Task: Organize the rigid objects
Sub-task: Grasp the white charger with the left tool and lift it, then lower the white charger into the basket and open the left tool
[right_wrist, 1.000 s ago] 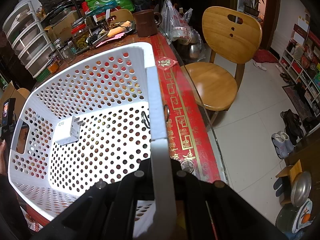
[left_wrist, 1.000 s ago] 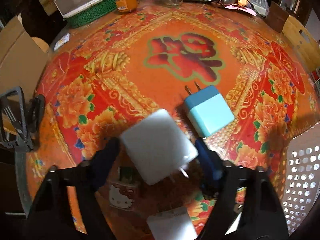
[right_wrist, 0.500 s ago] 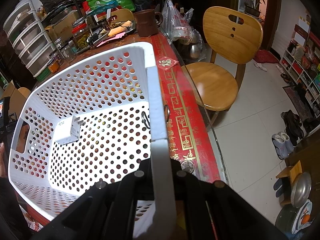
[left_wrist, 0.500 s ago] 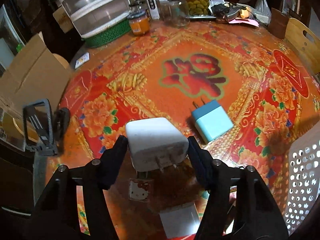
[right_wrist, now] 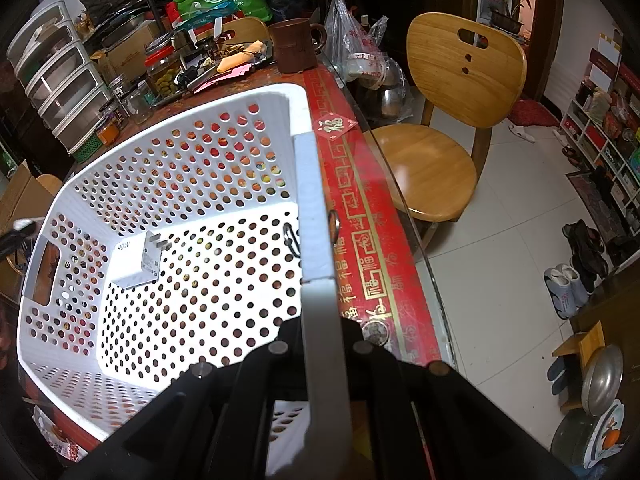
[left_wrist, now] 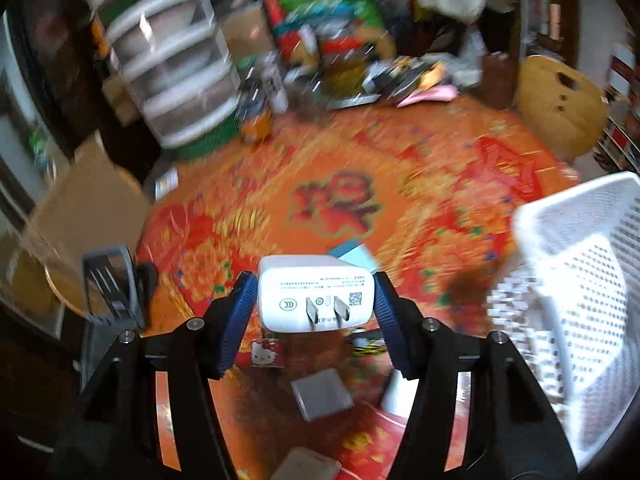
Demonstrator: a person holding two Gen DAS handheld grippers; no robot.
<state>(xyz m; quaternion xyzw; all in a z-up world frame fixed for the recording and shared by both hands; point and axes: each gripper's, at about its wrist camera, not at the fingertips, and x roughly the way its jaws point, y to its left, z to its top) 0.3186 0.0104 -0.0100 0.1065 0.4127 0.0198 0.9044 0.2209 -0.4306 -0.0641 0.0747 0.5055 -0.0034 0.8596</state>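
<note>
Carrying a white charger [left_wrist: 316, 298], the left gripper [left_wrist: 314, 308] is clamping it; next, dropping into the right-hand basket [left_wrist: 576, 280], whose rim the right gripper [right_wrist: 320, 344] is pinching.

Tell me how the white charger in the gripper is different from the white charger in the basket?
The held charger is up off the table, pinched in the left gripper; the basket charger lies loose on the basket floor. The held charger looks wider and rounder, and the basket charger slimmer. The held charger's prongs face the camera; the basket charger's point sideways. Both are white with two flat prongs.
</note>
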